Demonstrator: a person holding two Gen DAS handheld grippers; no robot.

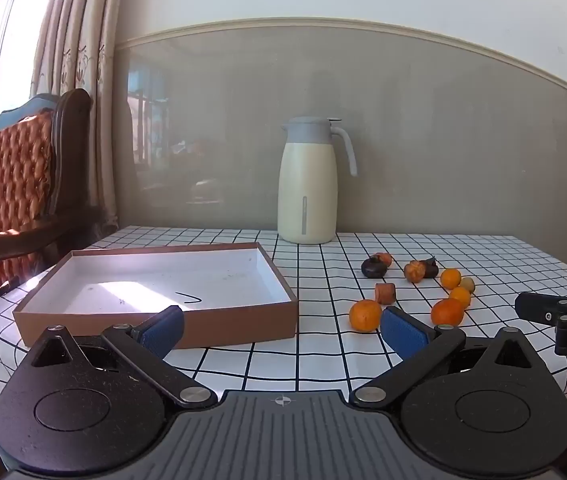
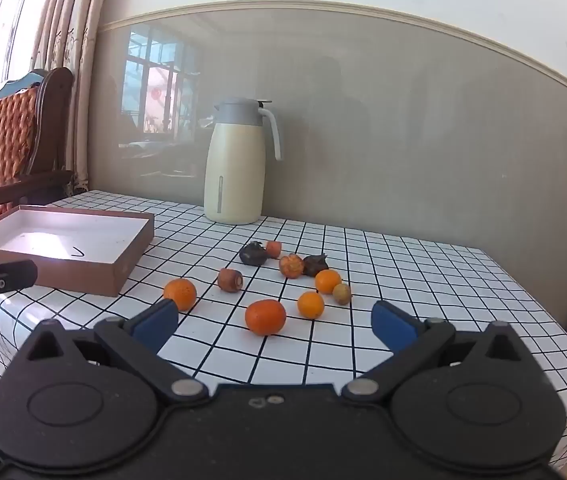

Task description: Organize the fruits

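Several small fruits lie loose on the checked tablecloth: oranges (image 2: 265, 317) (image 2: 180, 293) (image 2: 310, 304) (image 2: 328, 281), a small greenish fruit (image 2: 342, 293), brownish pieces (image 2: 230, 279) (image 2: 291, 265) and dark fruits (image 2: 253, 254) (image 2: 315, 264). They show in the left wrist view too, with one orange (image 1: 365, 315) beside the right pad. A shallow brown box (image 1: 155, 326) (image 2: 115, 276) with a white inside stands empty at the left. My left gripper (image 1: 281, 328) is open, low before the box's near right corner. My right gripper (image 2: 273, 320) is open, just short of the nearest orange.
A cream thermos jug (image 1: 307, 184) (image 2: 235, 164) stands at the back by the wall. A wooden chair with a woven back (image 1: 15, 184) is at the left beyond the table. The right gripper's fingers (image 1: 543, 308) show at the right edge of the left wrist view.
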